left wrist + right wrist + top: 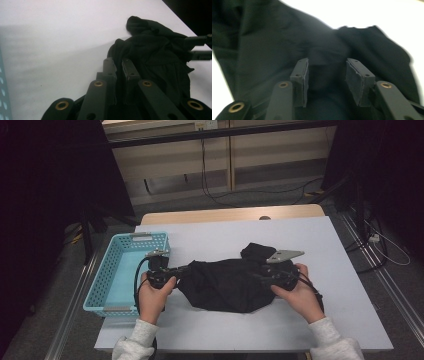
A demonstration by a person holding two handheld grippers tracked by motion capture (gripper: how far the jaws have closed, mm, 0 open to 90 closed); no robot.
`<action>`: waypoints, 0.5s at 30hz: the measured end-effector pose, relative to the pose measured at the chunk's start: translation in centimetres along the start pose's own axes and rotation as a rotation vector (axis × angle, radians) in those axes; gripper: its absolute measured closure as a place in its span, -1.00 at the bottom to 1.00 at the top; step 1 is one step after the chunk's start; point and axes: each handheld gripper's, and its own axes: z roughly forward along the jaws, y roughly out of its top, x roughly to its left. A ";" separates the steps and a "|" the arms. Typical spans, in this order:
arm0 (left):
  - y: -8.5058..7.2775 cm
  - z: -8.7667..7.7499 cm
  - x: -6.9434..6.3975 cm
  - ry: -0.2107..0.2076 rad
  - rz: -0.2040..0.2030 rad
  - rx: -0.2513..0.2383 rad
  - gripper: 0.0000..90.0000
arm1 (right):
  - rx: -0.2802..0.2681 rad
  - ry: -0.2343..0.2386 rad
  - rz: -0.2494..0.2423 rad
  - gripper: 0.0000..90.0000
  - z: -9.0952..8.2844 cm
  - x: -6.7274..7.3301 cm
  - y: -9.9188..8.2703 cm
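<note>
I had a black garment [227, 285] bunched in a heap at the centre of the high view, lying on the white table [320, 245] between my two hands. In that view my left gripper [182, 270] came in from the left of centre, its tips at the cloth's left edge, and my left hand [152, 292] held it just right of the light blue basket [107, 270], which sat at the table's left edge.

In the left gripper view my jaws stood nearly together in the lower middle of the frame, with a fold of the black cloth pinched between the pads, so I had that gripper clamped on the garment [155, 50]. The rest of the fabric spread toward the upper right of that frame, where the tips of my other gripper [197, 47] poked in from the right edge.

My right gripper [260, 275] lay at the cloth's right side in the high view, the grey plate [285, 255] on top of it, my right hand [300, 292] behind it. In the right gripper view its jaws stood apart in the lower middle, with dark fabric [287, 37] lying behind and between them but the pads [353, 83] not pressing on it. That frame was blurred.
</note>
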 end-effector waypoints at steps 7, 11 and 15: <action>-0.2 0.5 -0.4 0.002 0.014 0.018 0.85 | 0.027 0.025 -0.043 0.03 1.8 1.8 0.4; -0.3 0.8 -0.6 0.009 0.023 0.025 0.85 | 0.094 0.016 -0.095 0.77 3.0 1.9 -0.2; -0.4 1.0 -0.6 0.009 0.031 0.036 0.84 | 0.068 0.009 -0.069 0.94 2.4 1.1 -0.4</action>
